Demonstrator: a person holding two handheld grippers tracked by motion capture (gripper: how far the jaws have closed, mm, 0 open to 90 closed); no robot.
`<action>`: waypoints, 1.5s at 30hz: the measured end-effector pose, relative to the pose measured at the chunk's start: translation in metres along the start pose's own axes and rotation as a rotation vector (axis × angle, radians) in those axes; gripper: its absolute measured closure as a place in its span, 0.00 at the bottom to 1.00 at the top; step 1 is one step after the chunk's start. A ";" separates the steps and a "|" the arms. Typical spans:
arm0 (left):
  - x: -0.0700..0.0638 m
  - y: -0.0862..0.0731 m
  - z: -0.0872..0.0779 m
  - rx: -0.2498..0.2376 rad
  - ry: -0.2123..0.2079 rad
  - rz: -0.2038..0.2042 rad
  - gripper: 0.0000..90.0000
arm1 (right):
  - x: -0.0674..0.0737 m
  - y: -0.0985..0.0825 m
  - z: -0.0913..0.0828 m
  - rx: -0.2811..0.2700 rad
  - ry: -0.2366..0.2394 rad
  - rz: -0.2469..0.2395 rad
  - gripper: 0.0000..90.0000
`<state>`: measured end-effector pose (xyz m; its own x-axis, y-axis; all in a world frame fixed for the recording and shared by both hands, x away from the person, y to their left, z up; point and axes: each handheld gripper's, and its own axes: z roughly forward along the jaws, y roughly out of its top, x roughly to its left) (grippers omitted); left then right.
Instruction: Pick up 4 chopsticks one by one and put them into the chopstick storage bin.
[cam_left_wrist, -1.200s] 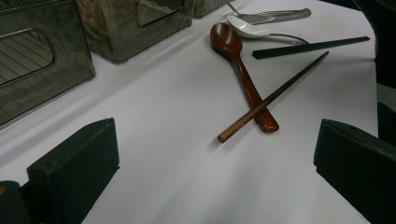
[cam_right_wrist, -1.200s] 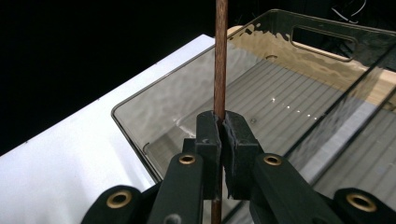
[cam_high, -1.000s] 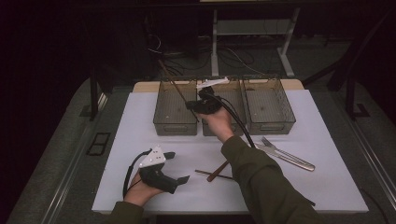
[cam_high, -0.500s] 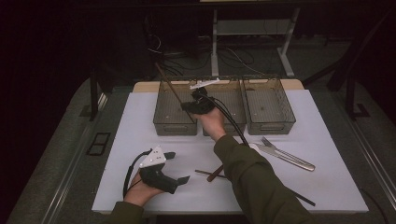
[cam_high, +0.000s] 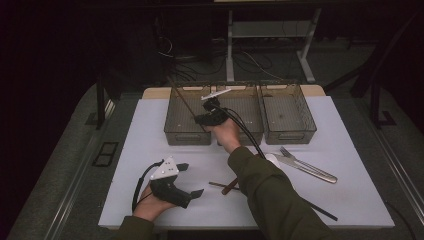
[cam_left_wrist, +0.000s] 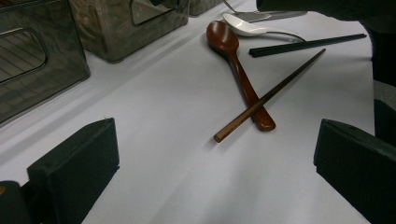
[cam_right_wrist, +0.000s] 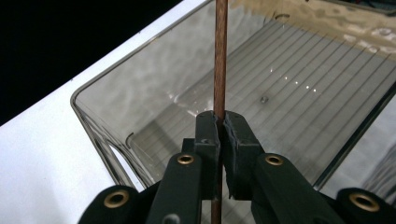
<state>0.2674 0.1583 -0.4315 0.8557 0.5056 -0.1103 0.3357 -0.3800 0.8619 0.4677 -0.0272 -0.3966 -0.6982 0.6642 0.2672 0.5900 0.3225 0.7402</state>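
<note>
Inspecting the table (cam_high: 150, 130), we found the right claw (cam_right_wrist: 219, 123) clenched on a thin brown wooden chopstick (cam_right_wrist: 220, 56), its jaws having just eased slightly apart with the stick between them. We saw it above the leftmost smoky transparent plastic bin (cam_high: 186, 136). The left claw (cam_high: 186, 180) lay released, jaws wide, resting near the front edge. Just ahead of it, a second brown chopstick (cam_left_wrist: 275, 91) crossed a dark wooden spoon (cam_left_wrist: 233, 60).
</note>
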 end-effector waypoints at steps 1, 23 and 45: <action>0.000 0.000 0.000 0.000 0.000 0.000 0.00 | 0.000 0.000 0.000 -0.001 -0.004 0.001 0.88; 0.000 -0.001 0.000 0.009 0.004 -0.001 0.00 | 0.002 -0.003 -0.036 -0.005 0.069 -0.070 0.61; 0.000 -0.002 0.000 0.017 0.004 -0.017 0.00 | -0.015 -0.037 -0.108 -0.040 0.110 -0.135 0.57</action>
<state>0.2666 0.1590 -0.4332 0.8483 0.5150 -0.1229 0.3569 -0.3848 0.8512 0.4125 -0.1223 -0.3612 -0.8112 0.5385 0.2279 0.4728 0.3748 0.7975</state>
